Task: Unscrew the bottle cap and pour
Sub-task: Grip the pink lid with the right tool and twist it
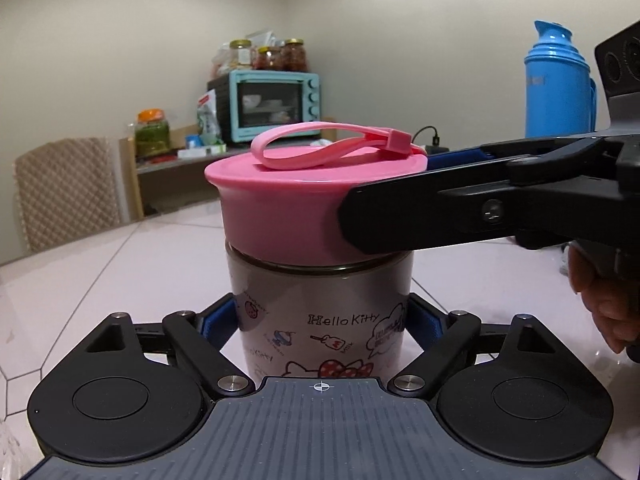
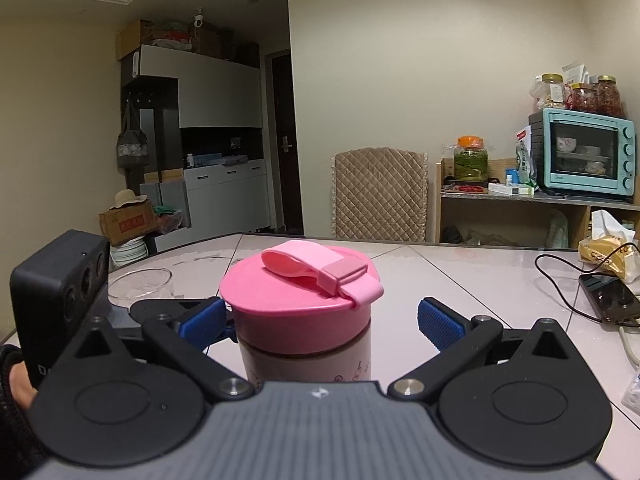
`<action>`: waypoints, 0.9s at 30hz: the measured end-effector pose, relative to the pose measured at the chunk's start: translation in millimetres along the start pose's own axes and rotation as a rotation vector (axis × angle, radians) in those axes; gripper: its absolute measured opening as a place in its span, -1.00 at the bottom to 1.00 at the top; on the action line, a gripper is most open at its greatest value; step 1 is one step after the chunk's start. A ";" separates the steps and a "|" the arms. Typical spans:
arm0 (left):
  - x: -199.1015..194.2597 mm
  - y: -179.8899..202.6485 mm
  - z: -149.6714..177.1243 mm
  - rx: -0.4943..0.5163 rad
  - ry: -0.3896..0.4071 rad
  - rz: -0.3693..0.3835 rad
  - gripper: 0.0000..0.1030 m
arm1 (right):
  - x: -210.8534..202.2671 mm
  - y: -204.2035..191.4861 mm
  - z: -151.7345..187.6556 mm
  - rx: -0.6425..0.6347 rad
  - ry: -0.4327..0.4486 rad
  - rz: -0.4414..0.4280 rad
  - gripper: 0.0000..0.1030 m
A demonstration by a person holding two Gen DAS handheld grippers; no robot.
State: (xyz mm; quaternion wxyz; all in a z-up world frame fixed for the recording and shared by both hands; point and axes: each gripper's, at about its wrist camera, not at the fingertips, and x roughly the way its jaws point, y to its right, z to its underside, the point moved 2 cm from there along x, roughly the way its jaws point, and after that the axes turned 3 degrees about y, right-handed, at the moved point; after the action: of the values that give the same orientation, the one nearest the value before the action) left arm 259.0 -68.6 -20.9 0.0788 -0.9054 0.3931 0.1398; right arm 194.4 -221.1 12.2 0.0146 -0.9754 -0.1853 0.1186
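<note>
One bottle (image 1: 320,320) stands upright on the tiled table (image 1: 100,272), fitted with one pink cap (image 1: 288,208) carrying one loop strap (image 1: 320,148). The left gripper (image 1: 320,320) is closed on the bottle body, both blue pads touching its sides. The right gripper (image 2: 320,316) is spread wide around the cap; its two pads (image 2: 438,322) stand clear of the rim. One glass dish (image 2: 140,282) sits nearby.
</note>
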 end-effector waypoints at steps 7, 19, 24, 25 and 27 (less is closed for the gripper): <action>-13.4 1.1 -0.1 0.004 -0.024 0.008 0.75 | 8.8 -4.0 -1.8 -0.003 -0.004 -0.023 1.00; -13.9 -4.0 1.6 0.007 -0.004 0.030 0.75 | 24.2 -11.0 -3.5 -0.018 -0.021 0.018 0.69; -14.2 -7.0 1.2 0.007 0.000 0.039 0.75 | 25.1 -10.2 -2.4 -0.048 -0.019 -0.001 0.66; -14.1 -7.2 0.9 0.008 0.000 0.041 0.75 | 24.9 -7.3 -2.4 -0.057 -0.019 -0.024 0.66; -13.9 -7.9 0.3 0.011 0.000 0.043 0.75 | 25.1 -1.7 -2.7 -0.073 -0.022 -0.071 0.65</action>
State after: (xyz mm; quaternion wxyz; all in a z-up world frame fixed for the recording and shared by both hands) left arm 255.8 -53.5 -16.6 0.0809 -0.8962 0.4134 0.1395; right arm 217.1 -210.3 9.3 -0.0189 -0.9667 -0.2243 0.1218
